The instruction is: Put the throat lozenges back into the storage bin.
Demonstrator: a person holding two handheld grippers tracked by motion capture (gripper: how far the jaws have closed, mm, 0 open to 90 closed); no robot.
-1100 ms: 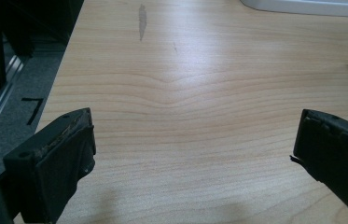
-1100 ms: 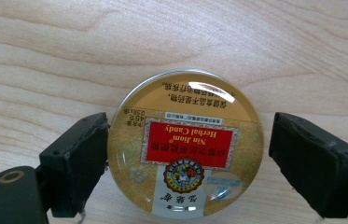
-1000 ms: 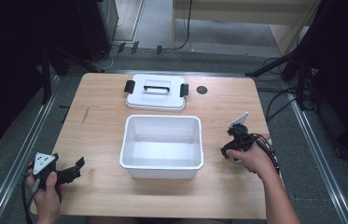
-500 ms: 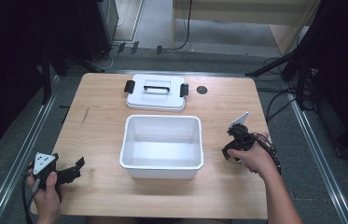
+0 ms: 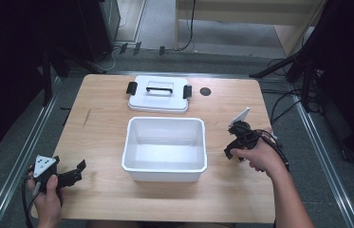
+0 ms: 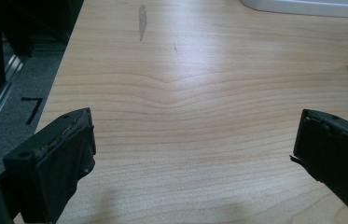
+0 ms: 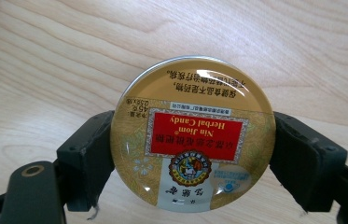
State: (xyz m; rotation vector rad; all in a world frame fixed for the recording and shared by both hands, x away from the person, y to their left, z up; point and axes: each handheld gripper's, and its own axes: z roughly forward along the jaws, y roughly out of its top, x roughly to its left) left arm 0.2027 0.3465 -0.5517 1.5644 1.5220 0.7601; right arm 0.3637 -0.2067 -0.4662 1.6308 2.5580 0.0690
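Clamped across the rim of a round gold metal candy tin with a red label [image 7: 192,135], the right gripper [image 5: 239,138] has just closed its 2 black jaws on it, one at 9 o'clock and one at 3 o'clock of the tin in the right gripper view, with bare wood beneath. From above, that gripper sits at about 3 o'clock of the open white rectangular plastic bin [image 5: 164,148], just beside its right wall. My reading is that the pick-up is done and the carry is in hand: the next move calls for bringing the tin over the bin's rim toward 9 o'clock, lowering it inside and letting go. Slack and wide apart, the left gripper [image 5: 72,175] holds nothing and rests near the table's 7 o'clock corner. A white flat lid with a black handle and 2 black side clips [image 5: 159,94] lies at 12 o'clock of the bin, close behind it. Underneath is a light wooden table [image 5: 103,128] with a faint grey smear; around it lie grey floor, metal rails, cables and dark stands.
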